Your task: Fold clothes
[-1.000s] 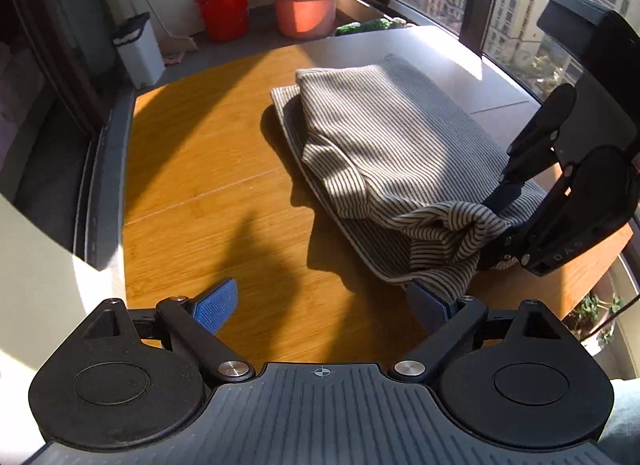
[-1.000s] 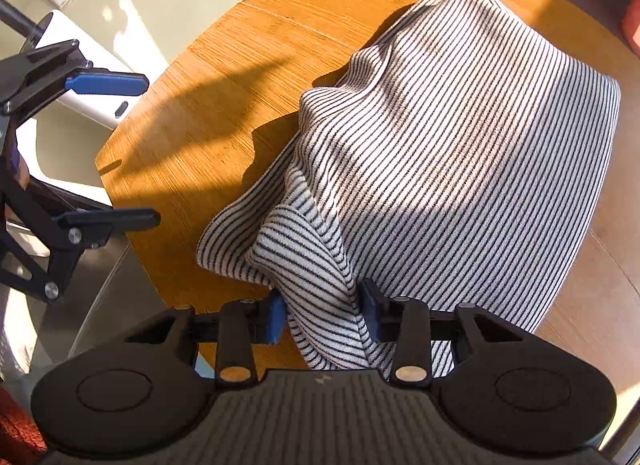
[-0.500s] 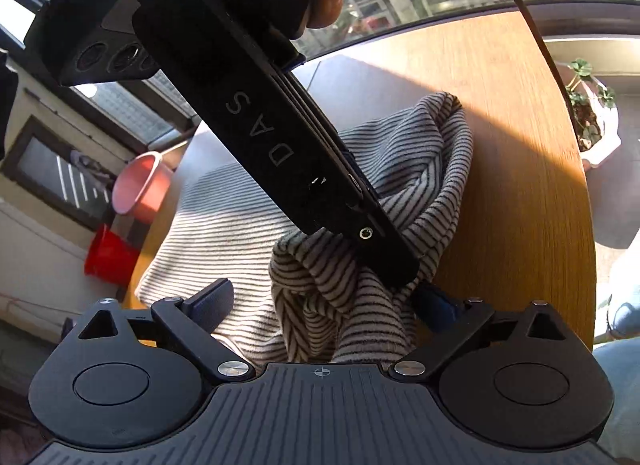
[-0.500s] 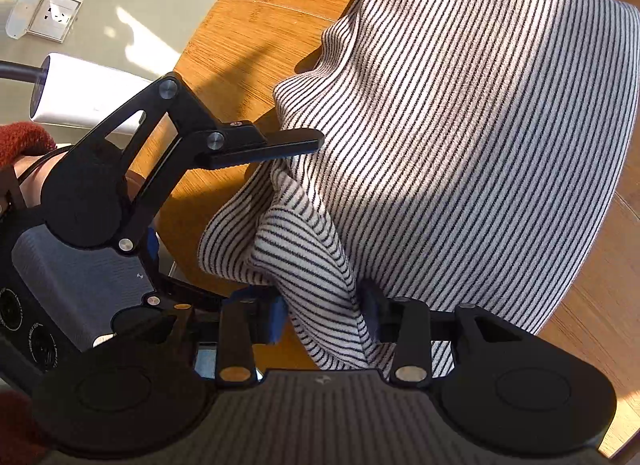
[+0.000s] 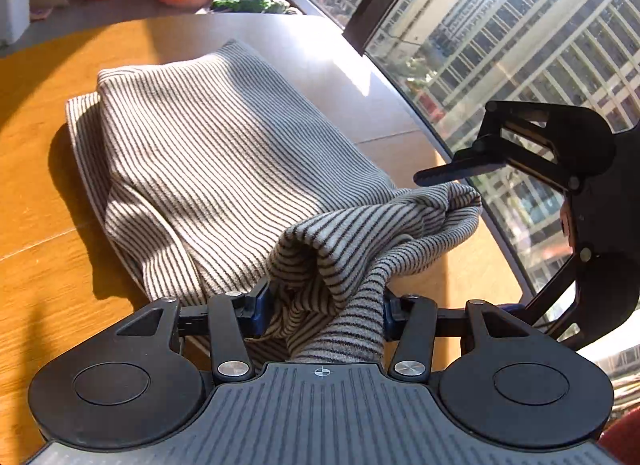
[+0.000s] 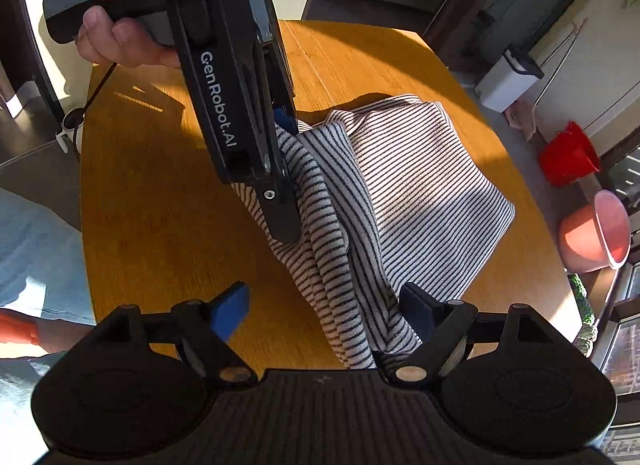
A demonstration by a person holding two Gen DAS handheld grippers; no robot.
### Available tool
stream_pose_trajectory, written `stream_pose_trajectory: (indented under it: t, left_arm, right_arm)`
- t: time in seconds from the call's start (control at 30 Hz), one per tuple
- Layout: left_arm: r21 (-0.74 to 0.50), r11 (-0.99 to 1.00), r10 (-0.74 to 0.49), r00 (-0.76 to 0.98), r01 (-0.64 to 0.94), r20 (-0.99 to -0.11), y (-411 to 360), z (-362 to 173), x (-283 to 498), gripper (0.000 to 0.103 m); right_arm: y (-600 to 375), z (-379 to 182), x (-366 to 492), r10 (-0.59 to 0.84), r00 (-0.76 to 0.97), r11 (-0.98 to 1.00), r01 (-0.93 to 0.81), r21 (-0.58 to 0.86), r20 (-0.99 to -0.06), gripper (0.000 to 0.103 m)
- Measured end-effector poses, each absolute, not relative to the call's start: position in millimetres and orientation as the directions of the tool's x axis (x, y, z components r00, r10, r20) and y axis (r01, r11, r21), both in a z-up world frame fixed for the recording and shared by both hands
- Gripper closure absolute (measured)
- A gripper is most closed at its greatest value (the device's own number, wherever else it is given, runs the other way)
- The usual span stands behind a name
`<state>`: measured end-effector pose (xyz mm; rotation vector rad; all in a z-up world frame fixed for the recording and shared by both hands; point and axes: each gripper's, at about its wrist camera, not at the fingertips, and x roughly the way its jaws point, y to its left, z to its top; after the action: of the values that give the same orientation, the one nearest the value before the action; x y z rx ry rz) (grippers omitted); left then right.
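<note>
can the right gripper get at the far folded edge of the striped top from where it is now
Probably yes. The right gripper is opening, the striped top slack between its jaws, and only garment and bare table lie ahead; the left gripper sits aside.

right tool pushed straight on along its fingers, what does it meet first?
Most likely the bunched striped cloth lying between its opening jaws, then the wooden table underneath. Depth past the fold is unclear.

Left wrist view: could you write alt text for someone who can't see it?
A striped garment lies folded on a wooden table, its bunched near end between the closing left claw. The right claw hovers open beside it, before a sunlit window.
</note>
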<state>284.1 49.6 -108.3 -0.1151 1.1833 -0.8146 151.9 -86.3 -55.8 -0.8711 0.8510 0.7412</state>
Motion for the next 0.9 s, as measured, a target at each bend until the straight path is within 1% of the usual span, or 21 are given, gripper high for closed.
stream_pose_trajectory:
  t: [0.03,0.07,0.1,0.13,0.2,0.23,0.27,0.3,0.37,0.47,0.5,0.63,0.7,0.77,0.8,0.83,0.9]
  left_arm:
    - [-0.507,0.720,-0.627,0.133,0.474,-0.767,51.3,-109.2,288.7,0.050]
    - [-0.509,0.724,-0.626,0.134,0.466,-0.768,50.8,-109.3,290.6,0.050]
    - [-0.499,0.724,-0.620,0.133,0.477,-0.773,48.9,-108.3,288.9,0.050]
    - [-0.485,0.723,-0.613,0.132,0.492,-0.779,46.8,-106.9,286.1,0.049]
    - [-0.478,0.700,-0.619,0.117,0.531,-0.777,49.4,-100.1,280.1,0.048]
    - [-0.483,0.681,-0.631,0.105,0.550,-0.769,52.7,-95.6,277.3,0.046]
    - [-0.495,0.665,-0.645,0.096,0.559,-0.758,56.9,-91.0,276.8,0.045]
    - [-0.521,0.652,-0.668,0.093,0.551,-0.738,63.4,-84.4,277.7,0.042]
    - [-0.573,0.638,-0.710,0.105,0.514,-0.696,78.1,-72.6,283.2,0.039]
    - [-0.633,0.652,-0.739,0.164,0.418,-0.653,95.3,-71.0,302.8,0.038]
    - [-0.646,0.660,-0.740,0.183,0.383,-0.647,97.5,-75.0,310.7,0.041]
    - [-0.629,0.717,-0.694,0.220,0.301,-0.686,88.0,-106.5,344.4,0.044]
    - [-0.627,0.730,-0.680,0.192,0.274,-0.708,83.2,-121.3,357.9,0.046]
    - [-0.615,0.736,-0.667,0.147,0.282,-0.730,74.8,-135.4,364.2,0.047]
    - [-0.616,0.733,-0.668,0.138,0.290,-0.731,74.3,-138.5,365.4,0.049]
    - [-0.620,0.727,-0.674,0.133,0.295,-0.727,75.3,-140.1,366.0,0.049]
    - [-0.664,0.705,-0.702,0.117,0.250,-0.702,85.3,-145.7,369.2,0.048]
  right_arm:
    - [-79.9,-65.4,152.1,0.191,0.503,0.415,-0.820,-0.394,-0.843,0.026]
    - [-75.1,-73.3,156.0,0.176,0.528,0.391,-0.812,-0.433,-0.831,0.035]
    - [-73.1,-79.2,163.3,0.157,0.534,0.382,-0.809,-0.448,-0.831,0.055]
    - [-72.5,-77.3,171.6,0.162,0.486,0.401,-0.828,-0.393,-0.859,0.061]
    - [-73.1,-71.1,182.6,0.173,0.411,0.428,-0.849,-0.308,-0.895,0.070]
    - [-73.5,-66.8,182.1,0.176,0.399,0.413,-0.860,-0.300,-0.900,0.074]
    - [-74.4,-61.6,179.3,0.181,0.387,0.387,-0.873,-0.296,-0.904,0.076]
    - [-76.2,-55.3,176.7,0.187,0.367,0.365,-0.887,-0.282,-0.911,0.080]
    - [-79.1,-39.6,173.9,0.200,0.319,0.348,-0.907,-0.237,-0.926,0.082]
    - [-78.2,-9.6,171.2,0.218,0.241,0.337,-0.928,-0.159,-0.946,0.083]
    - [-78.8,-0.1,172.5,0.221,0.210,0.335,-0.934,-0.128,-0.952,0.083]
    - [-75.1,36.9,190.4,0.234,0.138,0.294,-0.954,-0.065,-0.962,0.084]
    - [-72.3,52.6,210.0,0.239,0.122,0.280,-0.959,-0.052,-0.963,0.084]
    - [-73.8,64.3,232.4,0.245,0.126,0.288,-0.956,-0.051,-0.961,0.084]
    - [-72.7,66.8,248.6,0.248,0.133,0.297,-0.953,-0.055,-0.960,0.084]
    - [-72.4,63.6,263.7,0.246,0.145,0.306,-0.950,-0.065,-0.959,0.084]
    - [-71.9,57.2,293.9,0.240,0.168,0.323,-0.943,-0.084,-0.956,0.083]
